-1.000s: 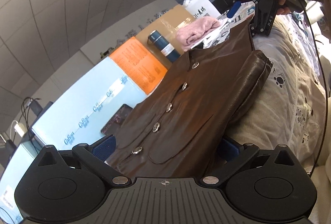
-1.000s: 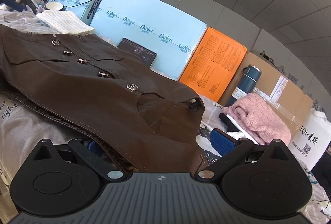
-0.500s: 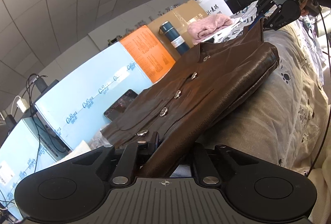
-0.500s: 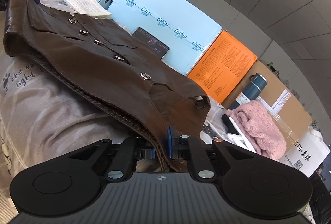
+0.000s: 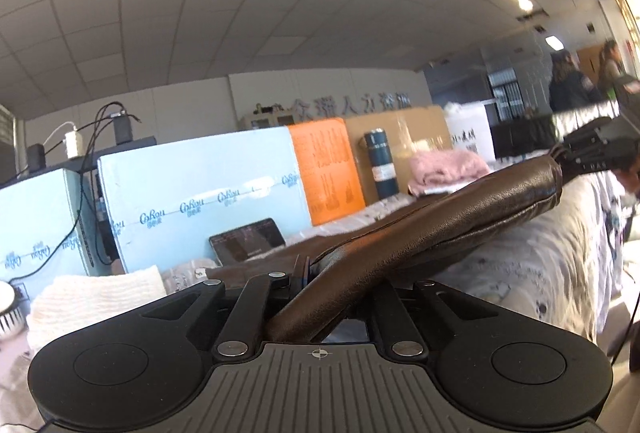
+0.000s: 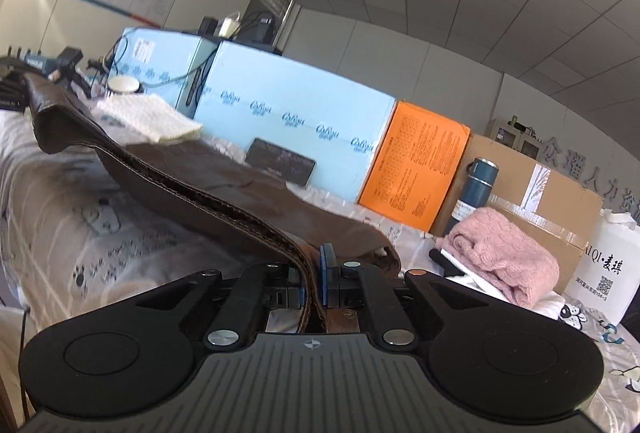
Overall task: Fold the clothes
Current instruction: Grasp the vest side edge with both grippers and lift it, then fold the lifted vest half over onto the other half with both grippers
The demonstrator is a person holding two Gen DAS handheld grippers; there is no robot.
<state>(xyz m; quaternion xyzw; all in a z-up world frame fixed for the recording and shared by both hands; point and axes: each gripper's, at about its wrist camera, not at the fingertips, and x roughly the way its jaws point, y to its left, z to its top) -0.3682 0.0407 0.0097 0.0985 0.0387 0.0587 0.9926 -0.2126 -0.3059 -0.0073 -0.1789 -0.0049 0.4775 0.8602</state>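
A brown leather jacket (image 5: 440, 221) lies stretched over the bed with the printed sheet (image 5: 520, 273). My left gripper (image 5: 320, 285) is shut on one end of its folded edge. My right gripper (image 6: 312, 281) is shut on the other end of the jacket (image 6: 180, 181). Both ends are lifted a little above the sheet (image 6: 80, 225). The right gripper shows far off in the left wrist view (image 5: 576, 157), and the left gripper far off in the right wrist view (image 6: 16, 85). The jacket's buttons are out of sight.
Light blue boxes (image 5: 200, 201), an orange box (image 5: 332, 169), a cardboard box (image 6: 532, 185) and a dark flask (image 5: 380, 161) line the far side. A pink knit (image 6: 500, 249), a white knit (image 6: 148, 117) and a tablet (image 6: 280, 161) lie on the bed.
Both grippers went from open around the jacket's edge to shut on it. Both cameras dropped low to the bed, so the jacket is now seen edge-on.
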